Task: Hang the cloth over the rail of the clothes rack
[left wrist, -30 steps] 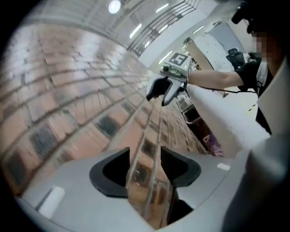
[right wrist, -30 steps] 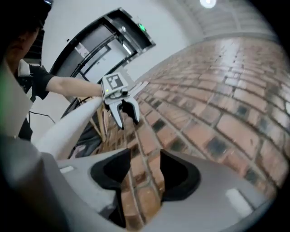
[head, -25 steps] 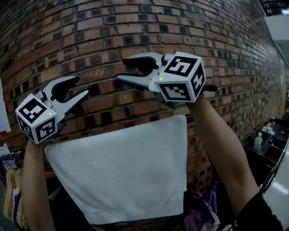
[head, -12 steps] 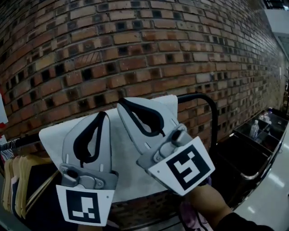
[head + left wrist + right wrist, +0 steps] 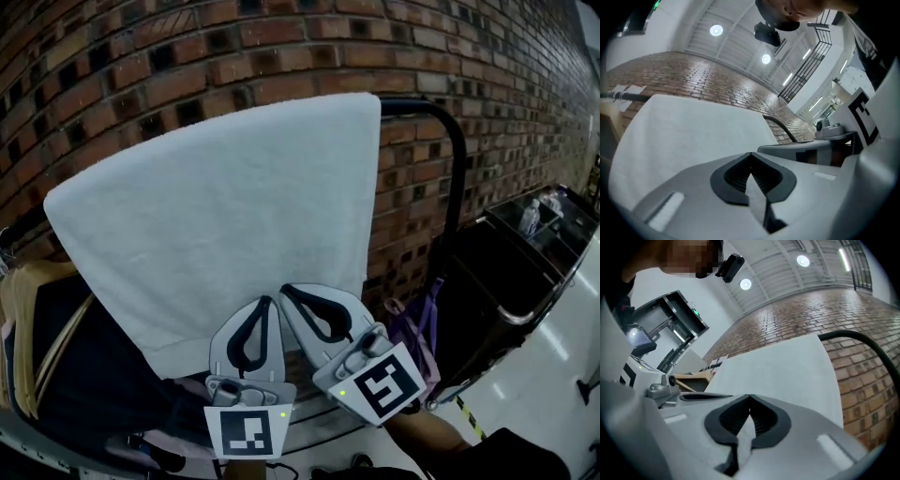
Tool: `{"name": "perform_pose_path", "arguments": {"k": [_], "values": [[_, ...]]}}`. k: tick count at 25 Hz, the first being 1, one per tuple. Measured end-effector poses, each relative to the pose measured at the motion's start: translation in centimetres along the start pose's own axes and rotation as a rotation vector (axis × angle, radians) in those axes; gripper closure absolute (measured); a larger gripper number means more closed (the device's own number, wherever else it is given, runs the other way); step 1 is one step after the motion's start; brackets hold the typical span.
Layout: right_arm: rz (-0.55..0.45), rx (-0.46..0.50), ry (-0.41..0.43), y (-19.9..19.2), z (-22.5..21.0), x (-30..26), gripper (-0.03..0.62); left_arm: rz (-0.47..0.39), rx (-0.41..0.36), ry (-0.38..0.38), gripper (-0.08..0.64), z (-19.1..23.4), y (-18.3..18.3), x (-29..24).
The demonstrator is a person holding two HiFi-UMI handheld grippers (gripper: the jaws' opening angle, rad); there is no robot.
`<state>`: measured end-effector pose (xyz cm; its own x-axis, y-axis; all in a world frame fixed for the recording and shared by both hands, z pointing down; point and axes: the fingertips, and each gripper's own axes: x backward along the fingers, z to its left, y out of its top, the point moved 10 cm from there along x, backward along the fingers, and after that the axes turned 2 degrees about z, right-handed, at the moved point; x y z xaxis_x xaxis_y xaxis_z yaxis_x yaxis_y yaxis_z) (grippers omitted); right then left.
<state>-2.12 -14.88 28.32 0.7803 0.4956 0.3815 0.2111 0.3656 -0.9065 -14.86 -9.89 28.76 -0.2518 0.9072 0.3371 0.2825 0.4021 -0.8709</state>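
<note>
Head view records a brick wall [image 5: 141, 56] filling the background, with a pale, glossy floor [image 5: 562, 356] at the lower right. A black rail [image 5: 457, 178] runs across in front of the wall and bends downward at its right end. We note the white cloth [image 5: 225, 216] draped over this rail, spread flat and hanging smooth, its right edge close to the bend. To the left, below the cloth, garments hang on wooden hangers [image 5: 28, 319]. A purple item [image 5: 417, 323] hangs low beside the rail's upright, and a dark bin [image 5: 506, 272] stands to the right of it.

Left gripper view adds a white ribbed ceiling with round lights [image 5: 716, 30] above the wall.

We find both grippers low in the head view, side by side and close together, below the middle of the cloth. Each points up and away toward the cloth, with its marker cube nearest the camera. The left gripper [image 5: 265, 302] has its jaws brought together, tips meeting, as its own view confirms. The right gripper [image 5: 286, 291] stands likewise, jaws closed tip to tip. In both gripper views the cloth shows beyond the tips. We cannot tell from the head view whether the tips touch its lower edge. A forearm [image 5: 441, 441] shows behind the right gripper.
</note>
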Motion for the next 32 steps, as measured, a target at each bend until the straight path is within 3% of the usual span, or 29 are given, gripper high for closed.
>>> {"name": "perform_pose_path", "arguments": {"k": [3,8,15,32], "values": [[0.049,-0.015,-0.013,-1.8,0.3,1.4,0.588,0.057,0.058,-0.012,0.552,-1.0,-2.0,0.6],[0.096,-0.025,-0.031,-3.9,0.6,2.4,0.588,0.078,0.098,-0.026,0.552,-2.1,-3.4,1.2],[0.1,-0.057,-0.05,-4.7,0.5,2.7,0.588,0.085,0.075,-0.055,0.552,-2.8,-3.8,1.1],[0.111,-0.033,-0.043,-5.4,0.0,2.2,0.588,0.081,0.124,-0.051,0.552,-2.6,-4.9,0.4]]}}
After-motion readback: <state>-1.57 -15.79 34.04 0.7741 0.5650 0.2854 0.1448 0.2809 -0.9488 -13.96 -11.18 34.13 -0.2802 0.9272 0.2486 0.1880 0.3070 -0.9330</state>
